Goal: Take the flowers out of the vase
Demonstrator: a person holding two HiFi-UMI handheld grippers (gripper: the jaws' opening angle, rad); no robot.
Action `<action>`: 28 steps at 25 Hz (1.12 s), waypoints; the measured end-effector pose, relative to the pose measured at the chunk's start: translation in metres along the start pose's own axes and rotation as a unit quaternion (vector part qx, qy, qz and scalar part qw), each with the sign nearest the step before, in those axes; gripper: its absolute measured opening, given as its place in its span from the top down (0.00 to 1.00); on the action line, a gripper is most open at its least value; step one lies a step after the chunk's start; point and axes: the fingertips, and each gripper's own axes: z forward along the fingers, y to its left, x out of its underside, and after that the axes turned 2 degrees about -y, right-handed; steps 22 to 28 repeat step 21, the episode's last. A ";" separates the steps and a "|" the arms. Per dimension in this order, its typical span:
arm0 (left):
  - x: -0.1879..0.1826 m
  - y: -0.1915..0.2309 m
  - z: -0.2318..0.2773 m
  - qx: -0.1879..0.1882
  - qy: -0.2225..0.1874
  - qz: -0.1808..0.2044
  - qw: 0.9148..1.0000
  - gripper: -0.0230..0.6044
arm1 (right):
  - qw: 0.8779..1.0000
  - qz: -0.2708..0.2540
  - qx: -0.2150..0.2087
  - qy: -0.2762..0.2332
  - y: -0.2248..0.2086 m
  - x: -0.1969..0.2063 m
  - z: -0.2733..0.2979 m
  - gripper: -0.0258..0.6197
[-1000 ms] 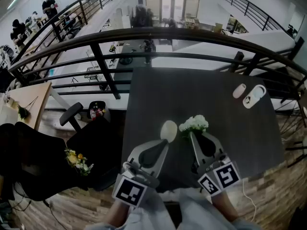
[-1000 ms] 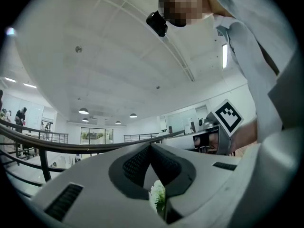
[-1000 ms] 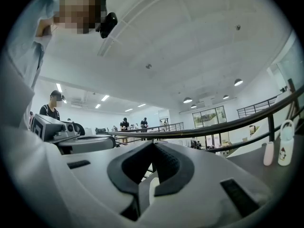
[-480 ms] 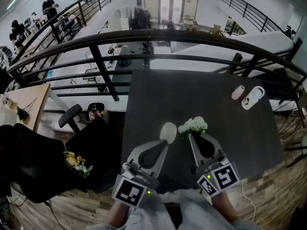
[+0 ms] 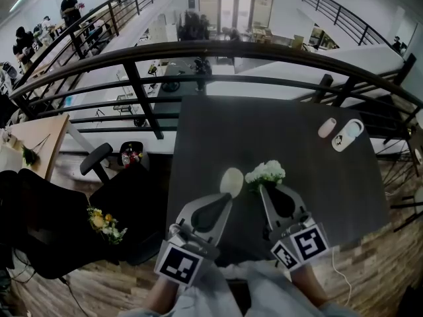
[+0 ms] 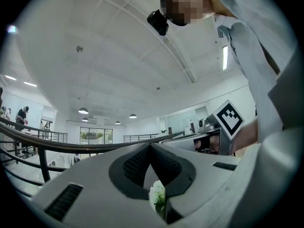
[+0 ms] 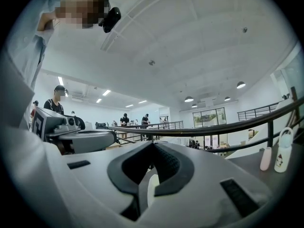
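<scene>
A white vase (image 5: 232, 180) stands on the dark table (image 5: 264, 124), with a bunch of white flowers (image 5: 266, 172) just to its right. The frames do not show whether the stems sit in the vase. My left gripper (image 5: 229, 195) is shut and empty, its tip just before the vase. My right gripper (image 5: 262, 187) is also shut and empty, just below the flowers. In the left gripper view the shut gripper (image 6: 151, 146) shows the flowers (image 6: 156, 196) through the gap behind its tips. In the right gripper view the shut gripper (image 7: 153, 144) shows the vase (image 7: 152, 189) the same way.
A pink bottle (image 5: 328, 126) and a white bottle (image 5: 349, 133) lie at the table's far right. A black railing (image 5: 198, 48) runs behind the table. Left of the table stands a black chair (image 5: 99, 160), and a yellow bouquet (image 5: 106, 222) lies nearby.
</scene>
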 end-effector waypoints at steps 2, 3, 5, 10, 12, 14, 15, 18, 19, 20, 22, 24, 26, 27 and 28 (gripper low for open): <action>0.001 -0.001 -0.001 0.001 0.003 -0.002 1.000 0.97 | 1.000 0.002 -0.001 0.000 0.001 0.000 -0.001 0.96; 0.000 -0.002 0.000 0.001 0.004 -0.002 1.000 0.97 | 1.000 0.003 -0.002 -0.001 0.001 -0.001 -0.002 0.96; -0.001 -0.005 0.001 0.003 0.003 -0.001 1.000 0.97 | 1.000 0.003 -0.002 -0.001 0.000 -0.001 -0.003 0.96; -0.001 -0.009 0.001 0.010 0.003 0.000 1.000 0.97 | 1.000 0.003 -0.002 0.003 0.000 0.001 -0.004 0.96; -0.002 -0.010 0.001 0.011 0.002 -0.003 1.000 0.97 | 1.000 0.007 -0.004 0.004 0.000 0.001 -0.004 0.96; -0.001 -0.011 0.001 0.012 0.003 -0.006 1.000 0.97 | 1.000 0.014 -0.004 0.004 0.000 0.002 -0.005 0.96; -0.001 -0.011 0.001 0.013 0.004 -0.006 1.000 0.97 | 1.000 0.017 -0.004 0.004 0.000 0.003 -0.006 0.96; -0.001 -0.014 0.003 0.014 0.003 -0.009 1.000 0.97 | 1.000 0.017 -0.004 0.008 -0.001 0.005 -0.009 0.96; 0.000 -0.016 0.003 0.015 0.002 -0.009 1.000 0.97 | 1.000 0.016 -0.004 0.010 -0.002 0.006 -0.010 0.96; 0.000 -0.017 0.004 0.016 0.002 -0.010 1.000 0.97 | 1.000 0.015 -0.003 0.012 -0.002 0.007 -0.011 0.96; 0.000 -0.019 0.004 0.016 0.003 -0.010 1.000 0.97 | 1.000 0.015 -0.003 0.014 -0.003 0.008 -0.012 0.96; 0.000 -0.019 0.004 0.016 0.003 -0.010 1.000 0.97 | 1.000 0.015 -0.003 0.014 -0.003 0.008 -0.012 0.96; 0.000 -0.019 0.004 0.016 0.003 -0.010 1.000 0.97 | 1.000 0.015 -0.003 0.014 -0.003 0.008 -0.012 0.96; 0.000 -0.019 0.004 0.016 0.003 -0.010 1.000 0.97 | 1.000 0.015 -0.003 0.014 -0.003 0.008 -0.012 0.96; 0.000 -0.019 0.004 0.016 0.003 -0.010 1.000 0.97 | 1.000 0.015 -0.003 0.014 -0.003 0.008 -0.012 0.96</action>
